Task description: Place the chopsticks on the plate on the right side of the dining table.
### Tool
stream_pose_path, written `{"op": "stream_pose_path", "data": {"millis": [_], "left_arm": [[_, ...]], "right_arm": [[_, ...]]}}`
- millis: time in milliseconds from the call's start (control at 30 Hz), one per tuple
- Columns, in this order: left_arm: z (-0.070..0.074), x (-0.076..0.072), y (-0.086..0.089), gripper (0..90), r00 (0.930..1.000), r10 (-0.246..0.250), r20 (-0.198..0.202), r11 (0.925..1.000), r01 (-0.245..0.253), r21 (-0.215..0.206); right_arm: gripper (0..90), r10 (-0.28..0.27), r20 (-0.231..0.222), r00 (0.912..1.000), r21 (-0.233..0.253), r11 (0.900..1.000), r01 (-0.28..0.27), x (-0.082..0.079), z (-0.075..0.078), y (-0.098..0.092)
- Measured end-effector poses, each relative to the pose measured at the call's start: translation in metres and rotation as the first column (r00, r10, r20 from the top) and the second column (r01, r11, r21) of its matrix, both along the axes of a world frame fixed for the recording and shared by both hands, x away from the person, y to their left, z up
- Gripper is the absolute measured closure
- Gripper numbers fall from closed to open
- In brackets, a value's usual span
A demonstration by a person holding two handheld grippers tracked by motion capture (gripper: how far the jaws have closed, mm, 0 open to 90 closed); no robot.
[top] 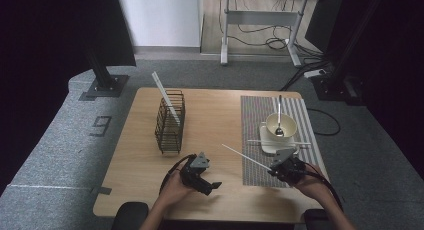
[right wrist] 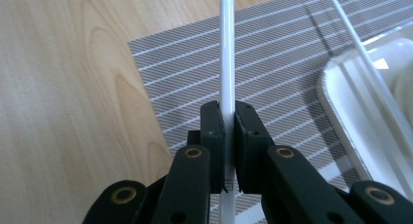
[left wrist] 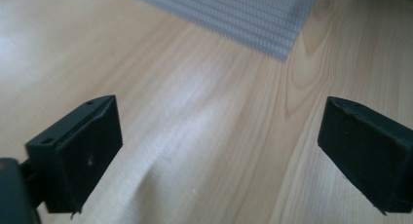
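So one white chopstick (top: 165, 96) already leans in the wire rack (top: 170, 122); my right gripper (right wrist: 227, 121) pinches a second (right wrist: 226, 53) mid-frame, third (top: 279, 142) waits across the tray (top: 267, 144). Left gripper (top: 214, 186) jaws wide, empty.

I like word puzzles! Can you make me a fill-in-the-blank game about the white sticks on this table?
1. The right tool is shut on a white ____.
2. The left tool is ____ and holds nothing.
3. One stick leans in the wire ____.
4. A spoon stands in the ____ on the tray.

Missing words: stick; open; rack; bowl
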State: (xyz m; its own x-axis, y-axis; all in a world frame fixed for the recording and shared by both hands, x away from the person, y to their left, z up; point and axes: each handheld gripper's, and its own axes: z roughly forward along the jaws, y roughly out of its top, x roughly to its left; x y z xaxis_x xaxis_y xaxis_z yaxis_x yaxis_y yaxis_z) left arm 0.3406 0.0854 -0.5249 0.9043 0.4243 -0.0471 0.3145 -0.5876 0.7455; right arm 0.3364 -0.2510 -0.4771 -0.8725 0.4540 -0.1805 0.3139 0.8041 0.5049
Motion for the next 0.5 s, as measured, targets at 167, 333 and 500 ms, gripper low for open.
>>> {"op": "stream_pose_path", "data": {"millis": [167,333,500], "left_arm": [[-0.011,-0.004,-0.004,0.6,0.9994,0.009,-0.034,0.999,-0.008,0.043],[-0.021,-0.003,-0.009,0.0,0.999,0.011,-0.044,0.9965,-0.008,0.084],[-0.025,-0.003,-0.009,0.0,0.9991,0.009,-0.041,0.9945,-0.005,0.105]], "right_arm": [[83.4,-0.046,0.008,0.9989,0.001,0.999,0.046,0.009,0.002,-0.01],[83.4,-0.09,0.007,0.9959,-0.003,0.996,0.09,0.018,0.004,-0.023],[83.4,-0.123,0.015,0.9923,0.014,0.992,0.123,0.028,0.005,-0.036]]}}
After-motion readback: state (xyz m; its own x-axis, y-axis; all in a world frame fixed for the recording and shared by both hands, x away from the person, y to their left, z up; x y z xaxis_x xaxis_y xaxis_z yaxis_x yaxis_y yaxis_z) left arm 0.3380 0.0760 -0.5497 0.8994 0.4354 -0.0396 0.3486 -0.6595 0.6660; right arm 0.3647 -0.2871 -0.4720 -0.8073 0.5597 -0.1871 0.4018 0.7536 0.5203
